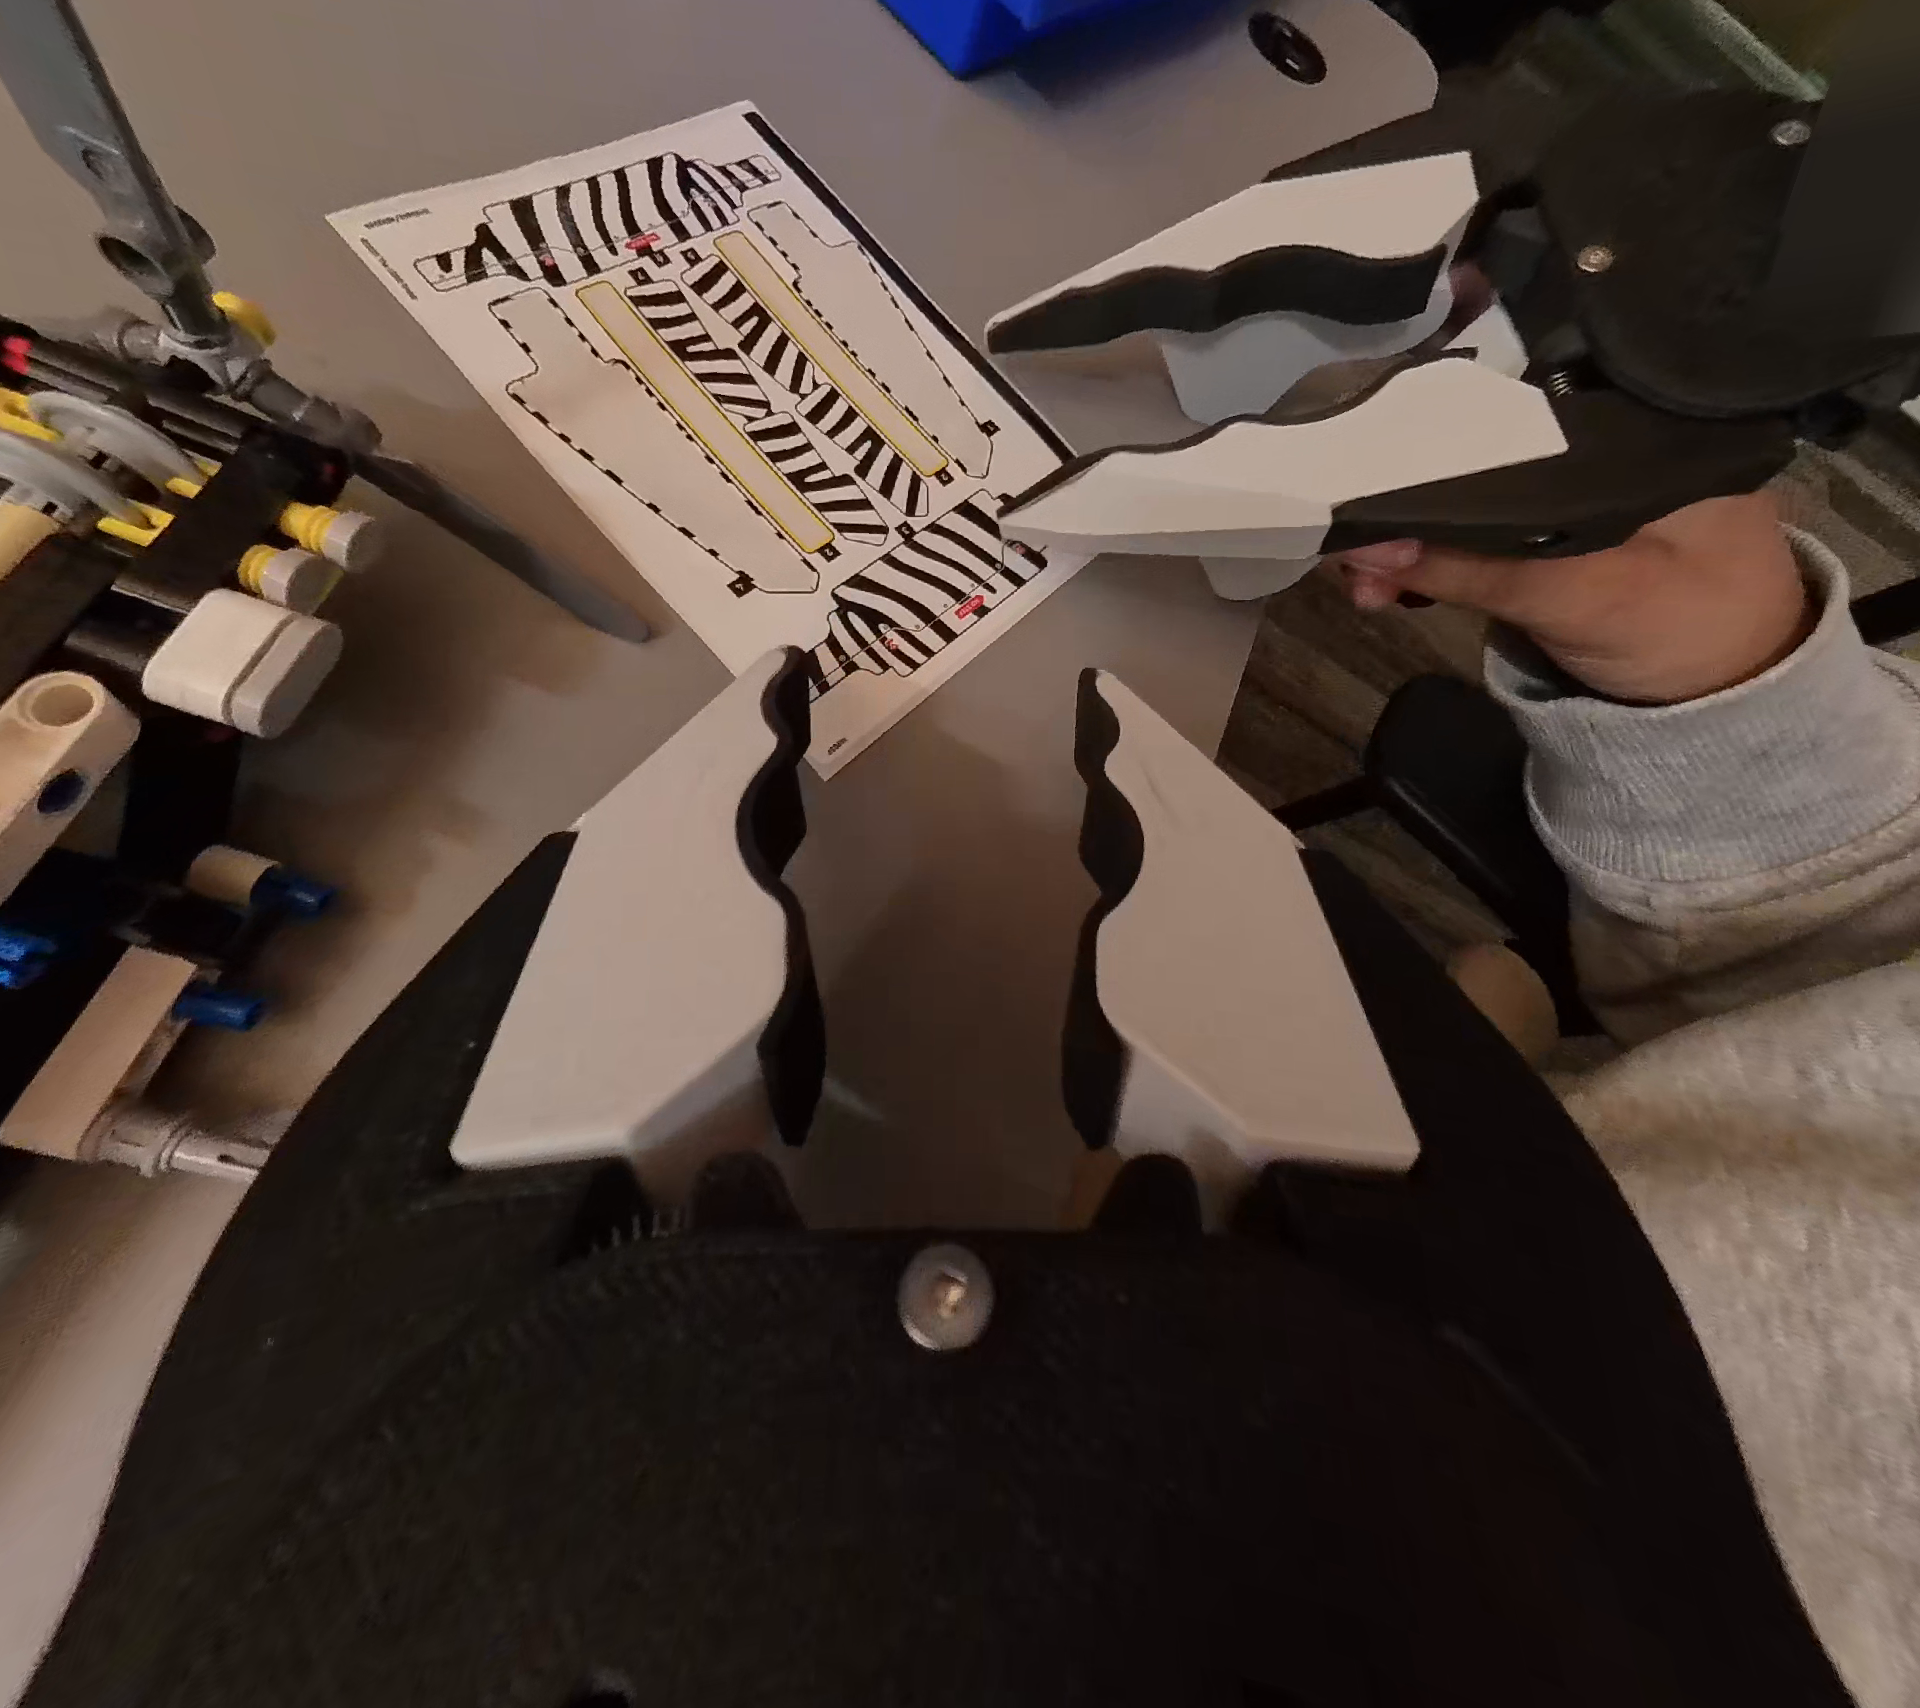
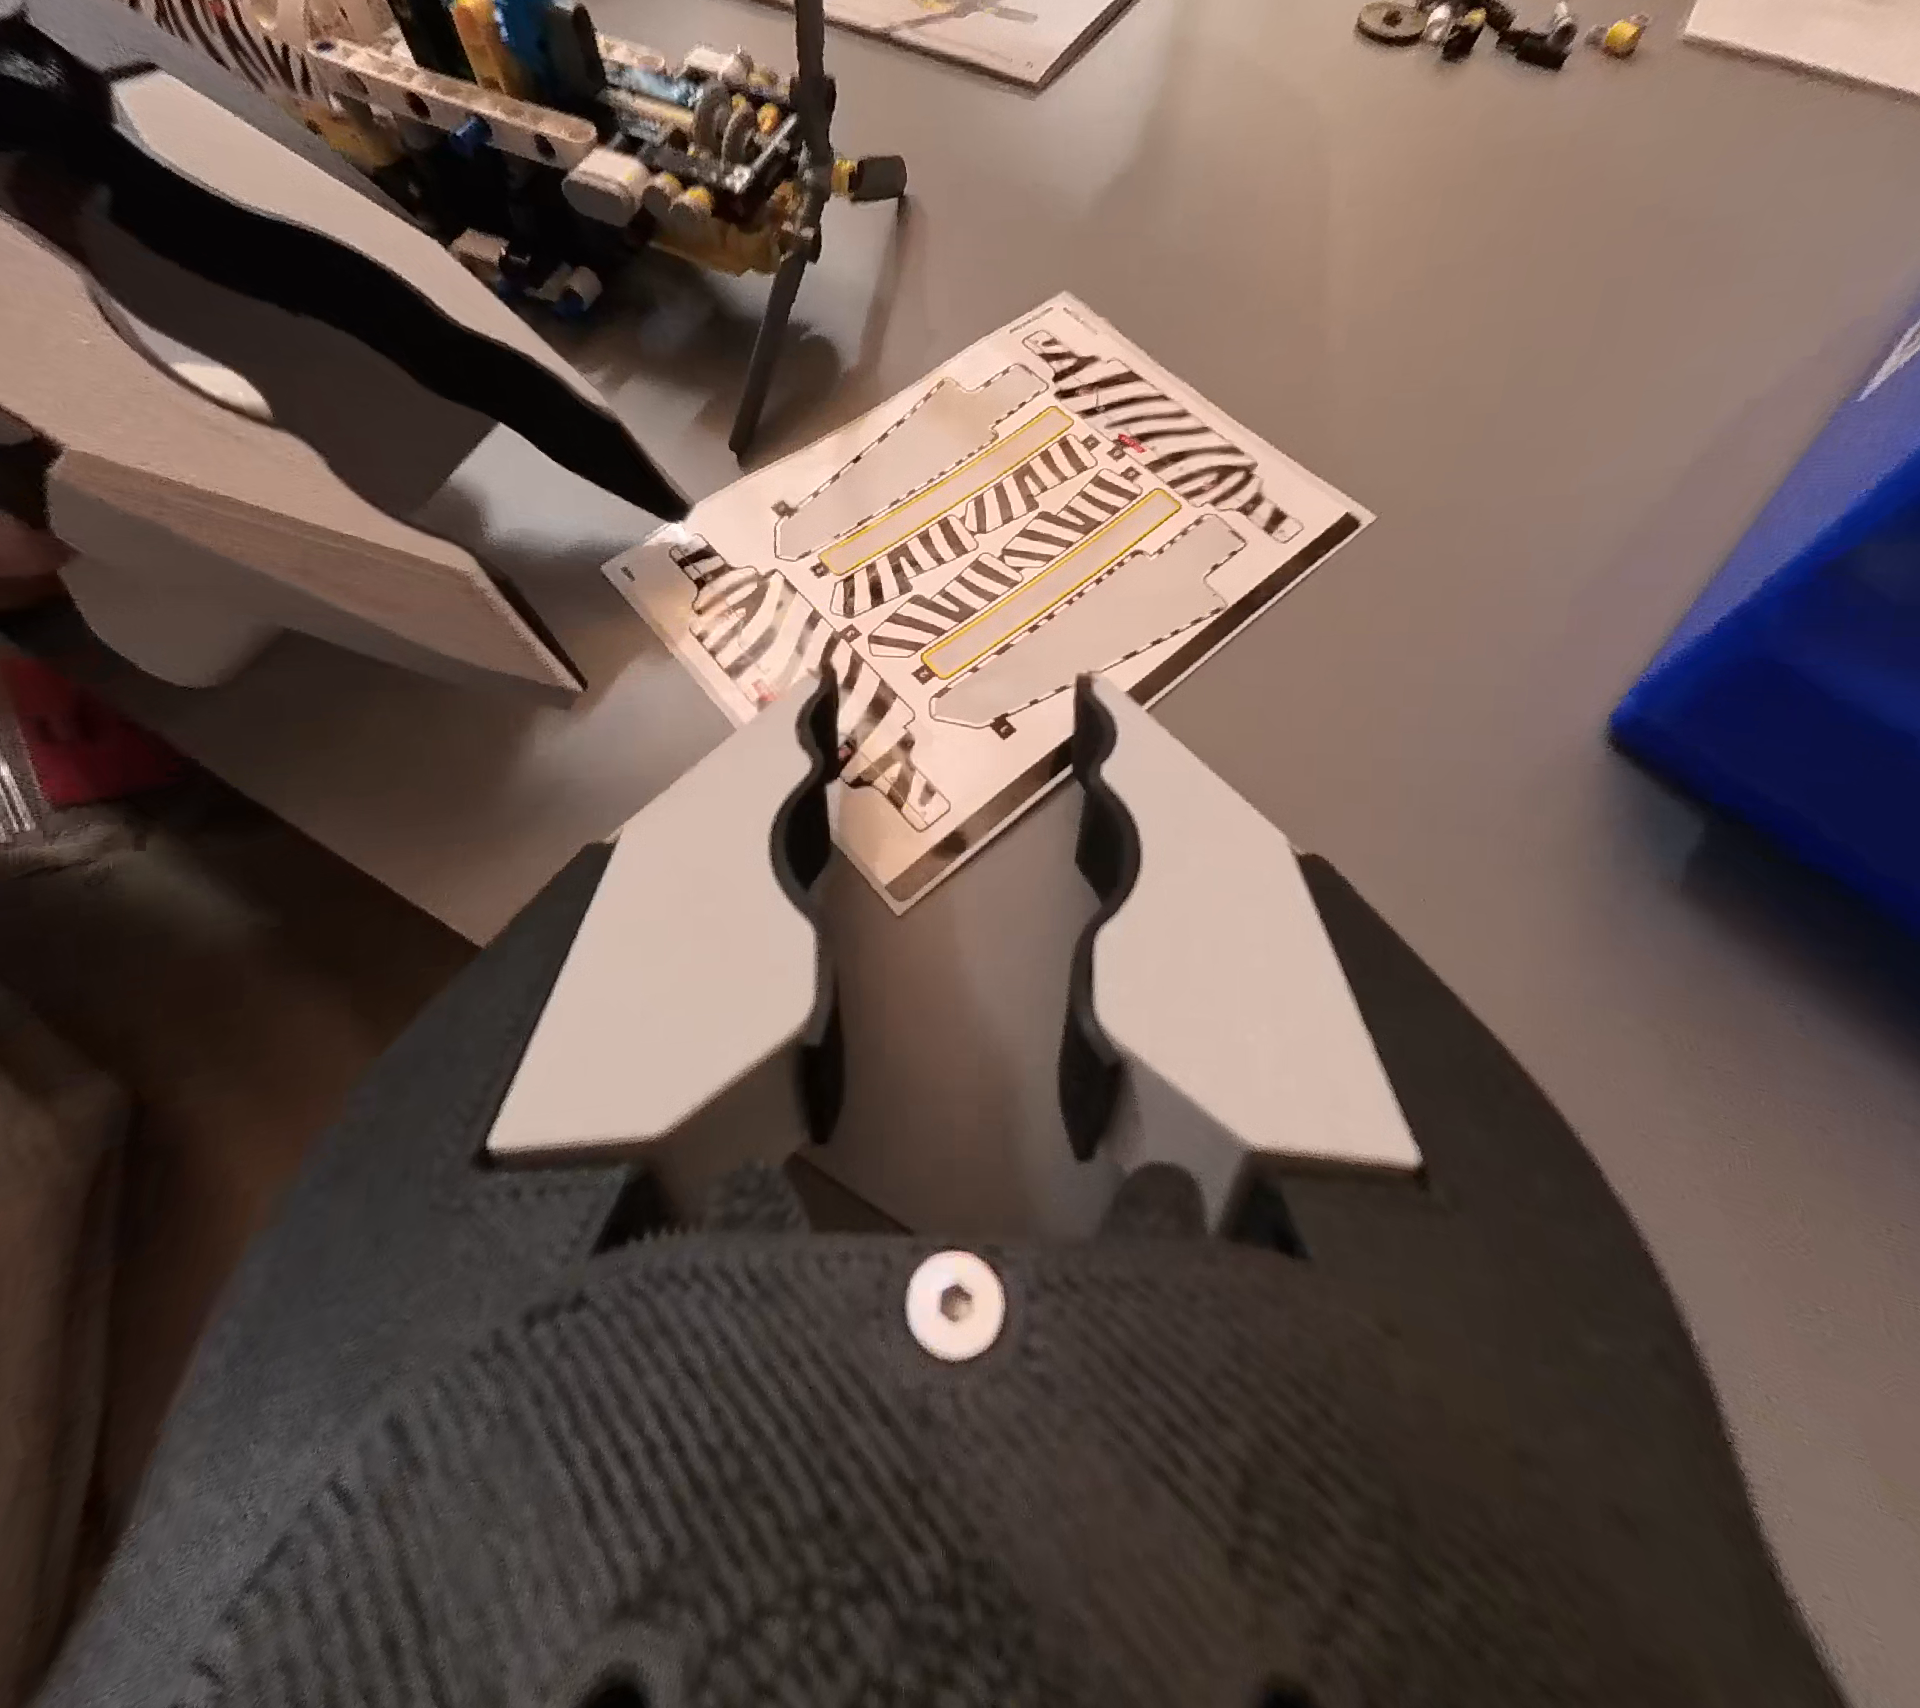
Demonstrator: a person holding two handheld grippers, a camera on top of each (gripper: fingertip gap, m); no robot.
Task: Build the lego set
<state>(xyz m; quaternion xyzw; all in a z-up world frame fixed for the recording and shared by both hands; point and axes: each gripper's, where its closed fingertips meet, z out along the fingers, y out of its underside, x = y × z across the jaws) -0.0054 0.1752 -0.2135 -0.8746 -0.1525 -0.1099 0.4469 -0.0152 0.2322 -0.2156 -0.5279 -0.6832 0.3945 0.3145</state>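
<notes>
The grey table (image 2: 1455, 370) carries the half-built lego model (image 2: 582, 100), a knobbly cluster of beams, pins and gears at the far left, and nearer, a thin glossy sticker sheet (image 2: 997, 557) with zebra stripes, lying flat. Both the left gripper (image 1: 940, 692) and the right gripper (image 2: 956, 702) hang released and empty at its near edge. Lifting a sticker probably wants one tip pinning the sheet while the other peels from a corner.
</notes>
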